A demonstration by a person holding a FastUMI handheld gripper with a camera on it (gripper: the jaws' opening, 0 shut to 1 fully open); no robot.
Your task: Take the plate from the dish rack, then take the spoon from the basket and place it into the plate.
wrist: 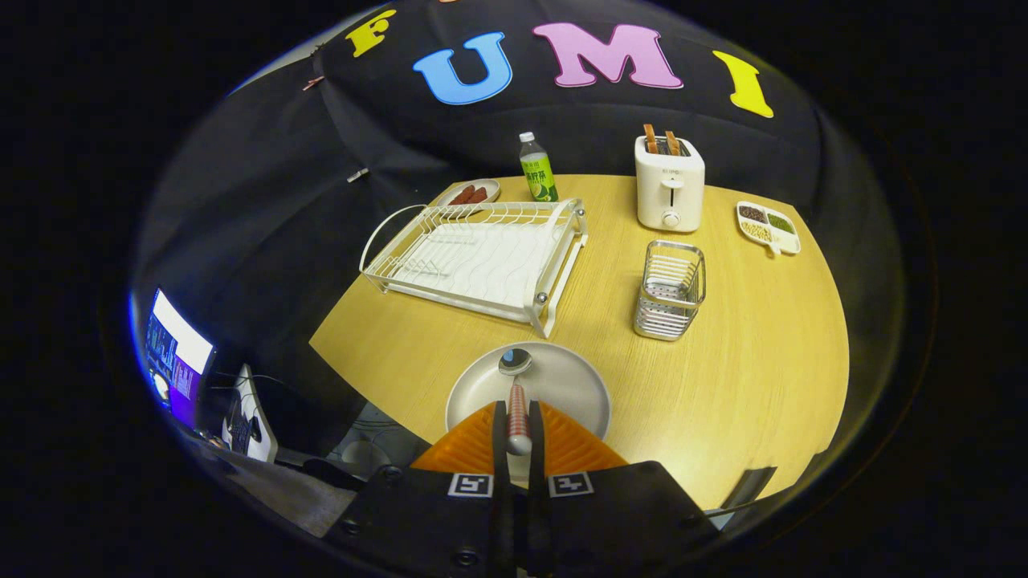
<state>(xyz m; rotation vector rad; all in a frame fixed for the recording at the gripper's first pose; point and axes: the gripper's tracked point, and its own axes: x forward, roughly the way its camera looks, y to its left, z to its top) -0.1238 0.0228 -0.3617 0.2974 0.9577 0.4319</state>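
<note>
Metal spoon (516,393) w/ reddish patterned handle is pinched between the jaws of the gripper (518,437), nearly closed on the handle's rear end; bowl points fwd, over the plate (562,377). Plate sits on the table (747,385), just in front of the dish rack (482,257); rack appears emptied. Basket (671,291) stands right of rack, apart from plate. Judgement: spoon is light, rigid, smooth, so prone to pivot or slip in a narrow pinch; mid-handle hold would be steadier. Plate likely ceramic, chips if spoon is dropped; lower it, then release. Contact btw spoon bowl & plate: cannot tell.
</note>
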